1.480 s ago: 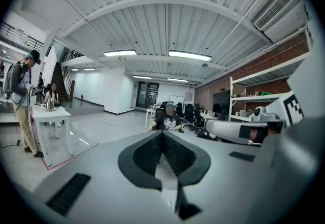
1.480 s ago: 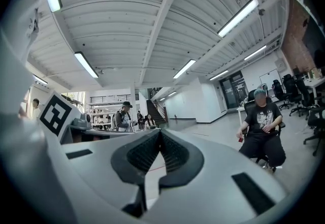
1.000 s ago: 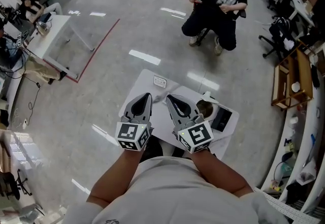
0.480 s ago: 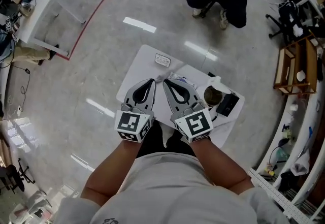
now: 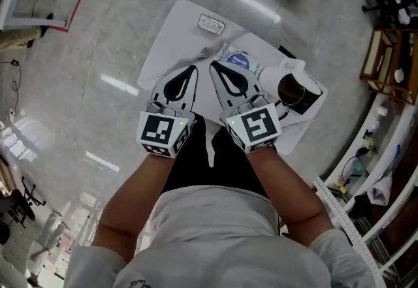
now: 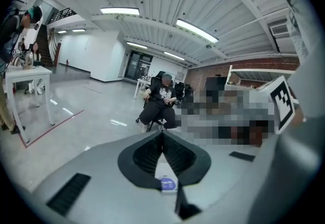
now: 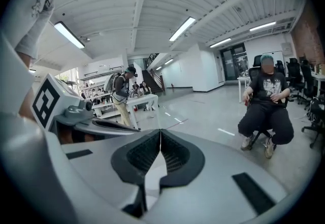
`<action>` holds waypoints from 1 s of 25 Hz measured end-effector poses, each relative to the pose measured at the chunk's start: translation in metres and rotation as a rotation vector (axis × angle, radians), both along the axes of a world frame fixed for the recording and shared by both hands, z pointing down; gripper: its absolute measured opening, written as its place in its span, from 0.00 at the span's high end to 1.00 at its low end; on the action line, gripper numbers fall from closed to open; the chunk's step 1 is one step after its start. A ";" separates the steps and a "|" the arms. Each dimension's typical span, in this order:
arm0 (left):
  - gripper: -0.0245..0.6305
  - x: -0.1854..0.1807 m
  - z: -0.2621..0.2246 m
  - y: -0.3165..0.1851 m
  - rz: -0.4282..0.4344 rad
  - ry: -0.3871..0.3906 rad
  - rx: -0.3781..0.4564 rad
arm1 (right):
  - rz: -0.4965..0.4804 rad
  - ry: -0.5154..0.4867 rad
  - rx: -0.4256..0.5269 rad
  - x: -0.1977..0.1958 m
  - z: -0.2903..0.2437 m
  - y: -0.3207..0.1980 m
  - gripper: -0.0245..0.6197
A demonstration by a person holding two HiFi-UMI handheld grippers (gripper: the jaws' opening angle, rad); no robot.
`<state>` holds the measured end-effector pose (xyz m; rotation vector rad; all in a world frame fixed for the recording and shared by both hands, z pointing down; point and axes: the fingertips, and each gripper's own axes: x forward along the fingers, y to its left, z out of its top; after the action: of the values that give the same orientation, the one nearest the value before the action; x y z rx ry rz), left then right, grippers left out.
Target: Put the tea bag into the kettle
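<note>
A blue-and-white tea bag packet lies on the white table, just beyond my right gripper's tips. To its right stands the kettle, lid off and dark inside, on a black base. My left gripper and right gripper hang side by side above the table's near half. Both are shut with nothing between the jaws. In the left gripper view the tea bag packet shows through the hollow behind the closed tips of that gripper. In its own view the right gripper has its tips together.
A small white card lies near the table's far edge. A wooden shelf and cluttered benches line the right side. A person sits on a chair beyond the table, and another white table stands far left.
Both grippers have come down toward the table, still shut and side by side. The table, tea bag and kettle now look larger, and the seated person has slid out past the top edge.
</note>
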<state>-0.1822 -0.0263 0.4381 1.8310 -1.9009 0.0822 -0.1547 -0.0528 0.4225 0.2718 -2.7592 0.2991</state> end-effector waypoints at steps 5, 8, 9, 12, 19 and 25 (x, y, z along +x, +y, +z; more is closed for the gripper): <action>0.95 -0.031 0.059 -0.001 -0.040 0.024 -0.033 | 0.026 0.039 -0.013 -0.022 0.060 -0.018 0.96; 0.95 -0.040 0.088 -0.006 -0.033 0.019 -0.044 | 0.032 0.066 -0.017 -0.030 0.096 -0.027 0.96; 0.95 -0.043 0.097 -0.007 -0.033 0.023 -0.049 | 0.032 0.078 -0.019 -0.031 0.108 -0.029 0.96; 0.95 -0.051 0.129 -0.009 -0.042 0.059 -0.068 | 0.031 0.112 -0.047 -0.035 0.144 -0.030 0.90; 0.95 -0.057 0.191 -0.018 -0.042 0.077 -0.085 | 0.009 0.187 -0.096 -0.037 0.224 -0.025 0.80; 0.95 -0.058 0.239 -0.023 -0.031 0.077 -0.099 | 0.043 0.218 -0.106 -0.042 0.275 -0.033 0.73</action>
<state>-0.2400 -0.0490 0.6770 1.7149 -1.8386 0.0921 -0.1966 -0.0861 0.6979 0.3166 -2.5168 0.4012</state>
